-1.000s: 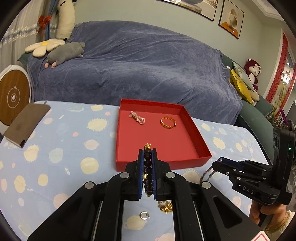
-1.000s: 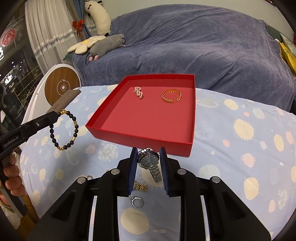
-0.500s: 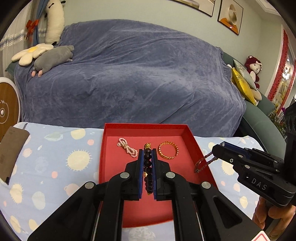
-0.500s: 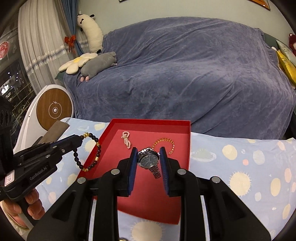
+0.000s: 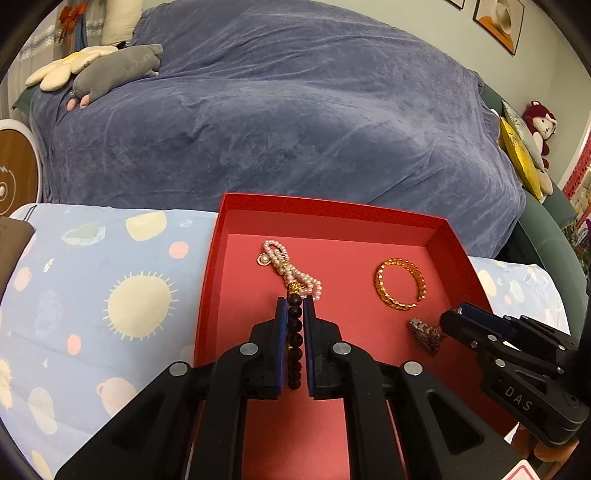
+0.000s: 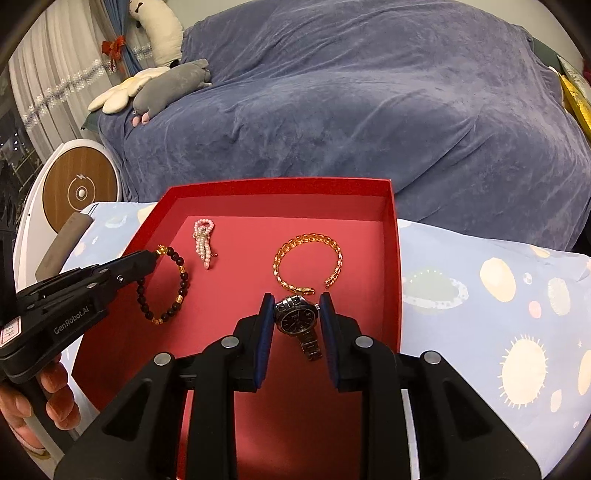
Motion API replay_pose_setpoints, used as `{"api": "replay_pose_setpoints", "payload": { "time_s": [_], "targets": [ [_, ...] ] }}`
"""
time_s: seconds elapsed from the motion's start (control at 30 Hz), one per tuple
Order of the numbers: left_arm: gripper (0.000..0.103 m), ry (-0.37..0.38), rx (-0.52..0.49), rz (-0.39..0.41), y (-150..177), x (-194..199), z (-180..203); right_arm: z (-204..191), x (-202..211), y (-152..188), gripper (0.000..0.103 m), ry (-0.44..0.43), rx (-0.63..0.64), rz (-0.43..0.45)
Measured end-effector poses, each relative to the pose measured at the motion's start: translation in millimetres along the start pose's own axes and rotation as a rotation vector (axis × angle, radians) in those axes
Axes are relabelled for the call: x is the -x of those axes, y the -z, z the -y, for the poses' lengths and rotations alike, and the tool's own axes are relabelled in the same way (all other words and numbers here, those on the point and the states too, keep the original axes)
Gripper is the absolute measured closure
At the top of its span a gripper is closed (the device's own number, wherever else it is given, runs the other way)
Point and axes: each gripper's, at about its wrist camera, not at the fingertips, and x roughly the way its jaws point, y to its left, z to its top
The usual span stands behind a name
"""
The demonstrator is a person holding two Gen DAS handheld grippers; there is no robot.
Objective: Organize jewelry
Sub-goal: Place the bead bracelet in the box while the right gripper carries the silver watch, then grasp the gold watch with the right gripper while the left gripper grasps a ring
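Now we are easing both tongs apart over the red tray (image 6: 391,236): left tongs (image 5: 294,314) releasing the beaded bracelet (image 6: 173,284), right tongs (image 6: 295,314) loosening round the watch (image 6: 297,319), near the gold bangle (image 6: 308,260), to drop them inside.

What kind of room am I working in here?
Most likely a home living room: a sofa under a blue throw, plush toys on it, framed pictures on the wall.
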Motion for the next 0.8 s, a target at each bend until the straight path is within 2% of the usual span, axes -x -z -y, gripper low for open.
{"api": "replay_pose_setpoints", "payload": {
  "time_s": [0.07, 0.23, 0.3, 0.5, 0.57, 0.67, 0.8],
  "targets": [
    [0.090, -0.007, 0.015, 0.006, 1.1, 0.0, -4.3, 0.6, 4.9, 1.2, 0.070, 0.003, -0.002, 0.017],
    [0.079, 0.008, 0.037, 0.042, -2.2, 22.6, -13.8, 5.4, 43.1, 0.2, 0.069, -0.016, -0.022, 0.071],
    [0.070, 0.007, 0.026, 0.065, -5.3, 39.4, -14.0, 5.5, 63.0, 1.1, 0.068, -0.019, -0.021, 0.089],
    [0.068, 0.014, 0.013, 0.130, -2.2, 106.9, -10.0, -0.4, 137.5, 21.3, 0.061, -0.033, -0.007, 0.132],
    [0.065, 0.018, 0.004, 0.148, 6.2, 132.2, -7.0, -4.3, 160.2, 34.7, 0.060, -0.026, 0.004, 0.137],
    [0.048, 0.004, -0.010, 0.170, 26.9, 164.5, -1.0, -9.9, 184.7, 60.5, 0.060, -0.030, 0.018, 0.139],
    [0.043, -0.031, -0.036, 0.178, 66.9, 188.3, 6.9, -18.1, 194.8, 99.1, 0.060, -0.039, 0.028, 0.106]
  ]
}}
